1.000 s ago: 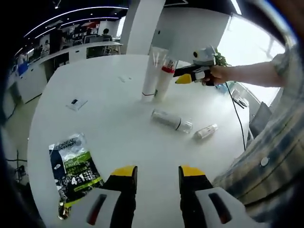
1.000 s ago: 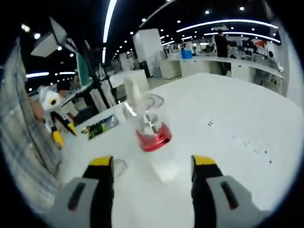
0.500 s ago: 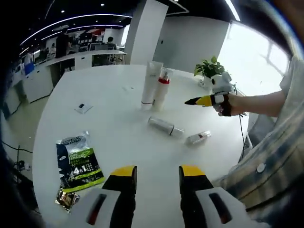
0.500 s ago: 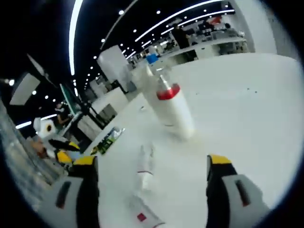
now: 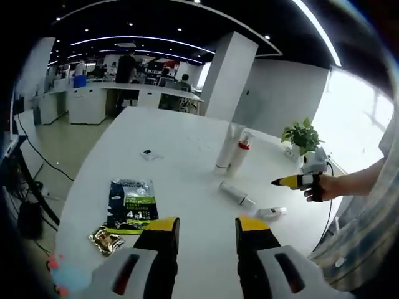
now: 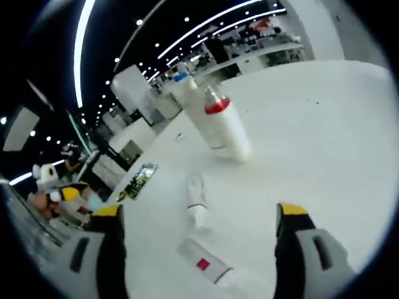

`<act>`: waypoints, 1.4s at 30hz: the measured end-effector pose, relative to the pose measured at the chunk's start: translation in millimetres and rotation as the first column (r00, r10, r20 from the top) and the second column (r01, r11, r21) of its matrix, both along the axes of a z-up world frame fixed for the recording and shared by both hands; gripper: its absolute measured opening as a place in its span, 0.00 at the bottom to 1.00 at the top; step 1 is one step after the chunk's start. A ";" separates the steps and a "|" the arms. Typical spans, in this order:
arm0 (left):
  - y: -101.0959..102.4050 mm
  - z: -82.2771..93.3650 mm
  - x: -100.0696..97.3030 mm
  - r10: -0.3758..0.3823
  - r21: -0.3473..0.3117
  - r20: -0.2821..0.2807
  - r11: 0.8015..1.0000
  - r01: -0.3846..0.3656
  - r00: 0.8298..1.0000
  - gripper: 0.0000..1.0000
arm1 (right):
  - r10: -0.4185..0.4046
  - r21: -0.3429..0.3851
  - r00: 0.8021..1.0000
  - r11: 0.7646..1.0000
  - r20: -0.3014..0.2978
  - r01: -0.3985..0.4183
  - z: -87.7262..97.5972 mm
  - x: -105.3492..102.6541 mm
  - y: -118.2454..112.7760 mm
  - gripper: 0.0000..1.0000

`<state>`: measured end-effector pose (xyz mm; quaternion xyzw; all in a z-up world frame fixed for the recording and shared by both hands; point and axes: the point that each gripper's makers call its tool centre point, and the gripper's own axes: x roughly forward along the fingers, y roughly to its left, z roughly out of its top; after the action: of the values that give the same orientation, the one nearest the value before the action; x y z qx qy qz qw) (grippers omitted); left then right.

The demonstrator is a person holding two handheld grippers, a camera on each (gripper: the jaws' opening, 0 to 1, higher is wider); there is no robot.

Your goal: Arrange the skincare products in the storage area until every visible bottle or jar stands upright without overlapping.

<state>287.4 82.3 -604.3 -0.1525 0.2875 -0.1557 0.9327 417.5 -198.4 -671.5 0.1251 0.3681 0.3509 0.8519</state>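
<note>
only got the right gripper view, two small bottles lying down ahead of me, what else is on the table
observer: a crumpled gold foil wrapper lies against the green and black sachet.
operator: anything behind my gripper
observer: a potted green plant stands on the white table, beyond the right gripper.
operator: more
observer: a small dark flat card lies alone, apart from the products.

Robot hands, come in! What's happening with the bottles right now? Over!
Left gripper open, empty. Right gripper open, empty. Red-collared bottle and white tube upright; clear bottle and small tube lying flat. Nothing blocking.
</note>
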 end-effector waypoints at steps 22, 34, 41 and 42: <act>-31.7 -21.2 -22.3 -0.133 -0.019 -0.061 0.991 0.132 0.989 0.38 | 0.182 -0.199 0.970 0.969 0.162 -0.148 8.6 -61.3 5.1 0.83; -65.3 -19.9 -15.2 -0.281 -0.035 -0.062 0.960 0.279 0.958 0.38 | 0.371 -0.456 0.924 0.840 0.088 -0.294 -33.8 -86.7 -17.4 0.68; -50.2 -15.7 -12.5 -0.258 -0.027 -0.061 0.966 0.257 0.964 0.38 | 0.445 -0.584 0.895 0.718 -0.033 -0.379 -62.1 -68.0 -34.0 0.56; -46.7 -14.5 -11.8 -0.239 -0.030 -0.055 0.971 0.238 0.969 0.38 | 0.452 -0.591 0.887 0.693 -0.089 -0.413 -68.0 -68.0 -37.1 0.54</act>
<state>275.7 35.6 -618.9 -0.1322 0.3289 -0.2654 0.8966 349.4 -235.4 -739.6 -0.2492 0.4511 0.4117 0.7516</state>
